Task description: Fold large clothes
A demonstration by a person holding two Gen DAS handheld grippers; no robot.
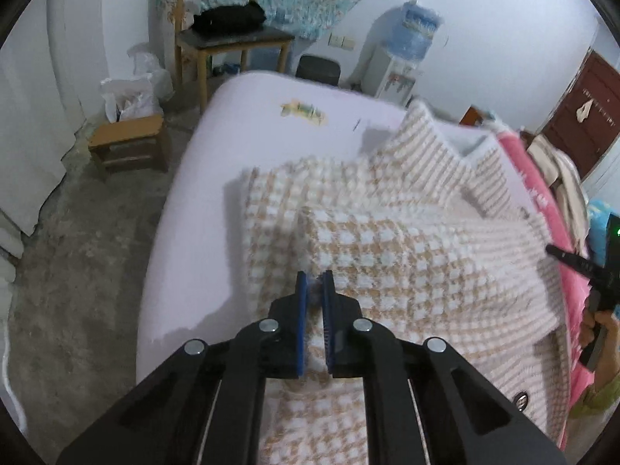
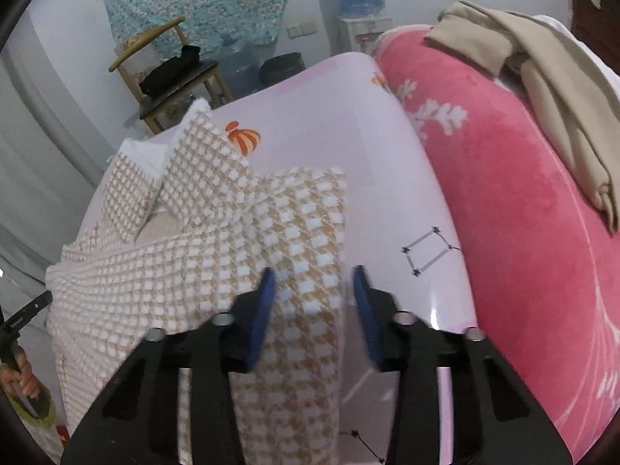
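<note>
A large beige-and-white checked fleece garment (image 1: 407, 240) lies partly folded on the lilac bed sheet (image 1: 271, 116). In the left wrist view my left gripper (image 1: 314, 285) is shut on a fold of the garment near its left edge, and fuzz shows between the blue pads. In the right wrist view the same garment (image 2: 217, 240) spreads to the left. My right gripper (image 2: 314, 285) straddles its right edge. The left pad lies against the cloth. The right pad stands clear of it over bare sheet, so the jaws are open.
A pink blanket (image 2: 523, 213) with beige clothes (image 2: 542, 77) on it lies along the bed's right side. Beyond the bed stand a wooden chair (image 1: 228, 38) with a black item, a low stool (image 1: 128, 143) with plastic bags, and a water dispenser (image 1: 403, 66). A person's hand (image 2: 23, 379) is at the lower left.
</note>
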